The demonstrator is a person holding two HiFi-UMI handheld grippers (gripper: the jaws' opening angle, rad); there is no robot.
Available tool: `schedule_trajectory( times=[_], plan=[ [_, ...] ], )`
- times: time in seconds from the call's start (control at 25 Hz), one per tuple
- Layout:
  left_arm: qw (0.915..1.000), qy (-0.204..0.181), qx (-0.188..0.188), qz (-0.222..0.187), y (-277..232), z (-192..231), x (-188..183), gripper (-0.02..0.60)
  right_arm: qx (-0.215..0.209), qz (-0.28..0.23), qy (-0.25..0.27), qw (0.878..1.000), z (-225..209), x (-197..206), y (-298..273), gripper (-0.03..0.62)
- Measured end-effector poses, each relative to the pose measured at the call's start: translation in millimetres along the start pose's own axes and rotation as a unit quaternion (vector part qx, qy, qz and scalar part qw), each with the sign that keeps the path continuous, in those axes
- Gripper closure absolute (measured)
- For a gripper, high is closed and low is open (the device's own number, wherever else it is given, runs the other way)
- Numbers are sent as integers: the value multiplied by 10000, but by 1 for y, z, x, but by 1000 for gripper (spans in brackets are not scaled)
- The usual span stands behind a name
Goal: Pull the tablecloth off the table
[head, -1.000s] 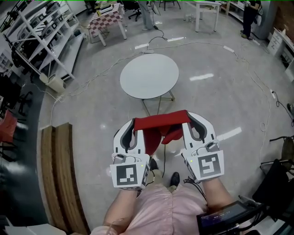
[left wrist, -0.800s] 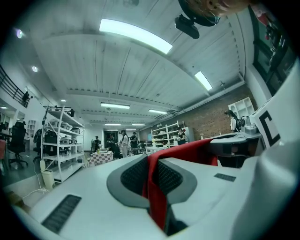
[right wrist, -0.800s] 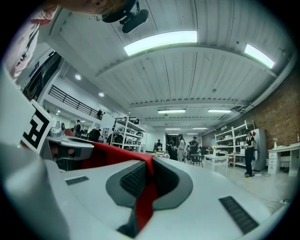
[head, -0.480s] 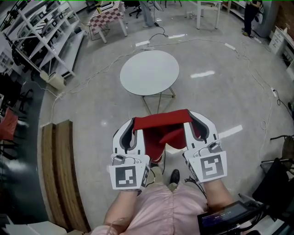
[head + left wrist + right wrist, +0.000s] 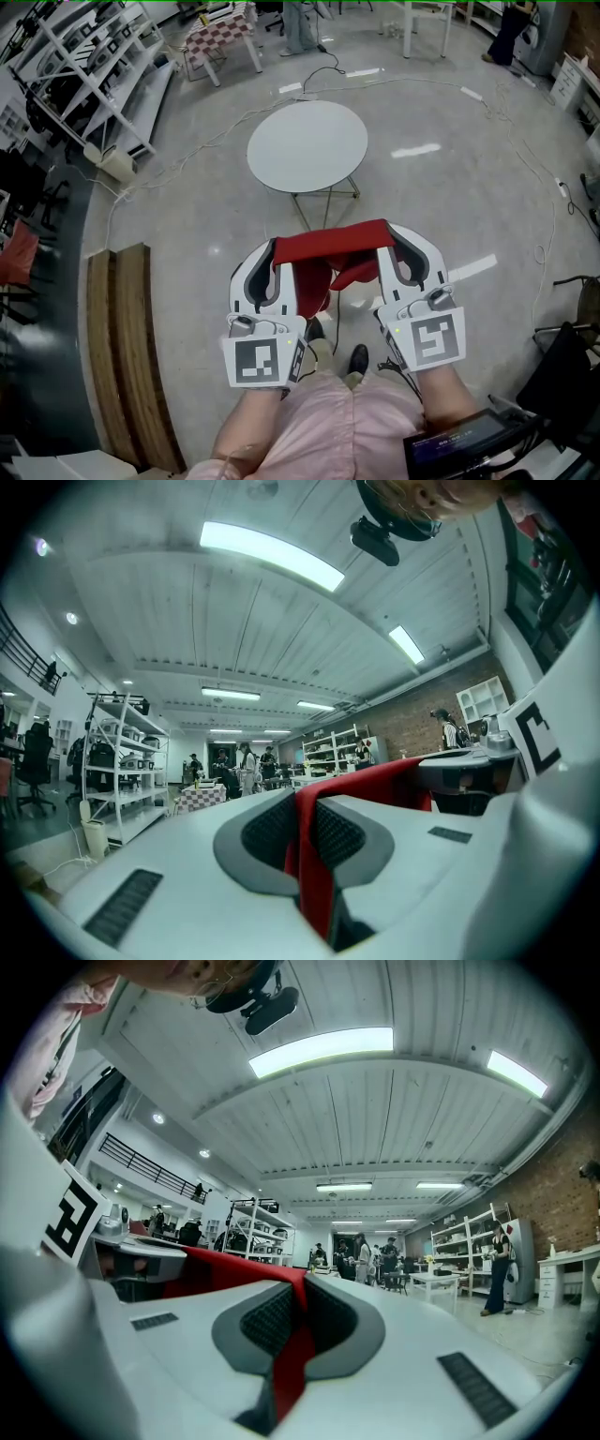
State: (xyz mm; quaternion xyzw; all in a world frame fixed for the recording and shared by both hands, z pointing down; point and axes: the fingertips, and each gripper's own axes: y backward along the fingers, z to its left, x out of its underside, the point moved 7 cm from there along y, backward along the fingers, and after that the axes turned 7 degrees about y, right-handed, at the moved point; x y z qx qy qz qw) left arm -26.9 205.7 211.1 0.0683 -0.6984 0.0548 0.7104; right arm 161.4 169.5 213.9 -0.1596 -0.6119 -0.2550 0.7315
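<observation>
The red tablecloth hangs stretched between my two grippers in the head view, clear of the round white table, whose top is bare. My left gripper is shut on the cloth's left end and my right gripper is shut on its right end. A loose fold droops below between them. In the left gripper view the left gripper pinches a strip of the red cloth between its dark pads. The right gripper in the right gripper view clamps the red cloth the same way.
Wooden planks lie on the floor to my left. Metal shelving racks line the far left, with a checkered table and a white table beyond. Cables trail over the grey floor. People stand in the distance.
The drooping fold of cloth has swayed slightly between the grippers. Both grippers have kept their place and their grip.
</observation>
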Motion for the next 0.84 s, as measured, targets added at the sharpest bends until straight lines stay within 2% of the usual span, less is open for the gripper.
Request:
schedule_trajectory(
  times=[0.84],
  plan=[
    [9999,64,122,-18,-1,1,11,532,62,-23,20,10000,2,6,2,571]
  ],
)
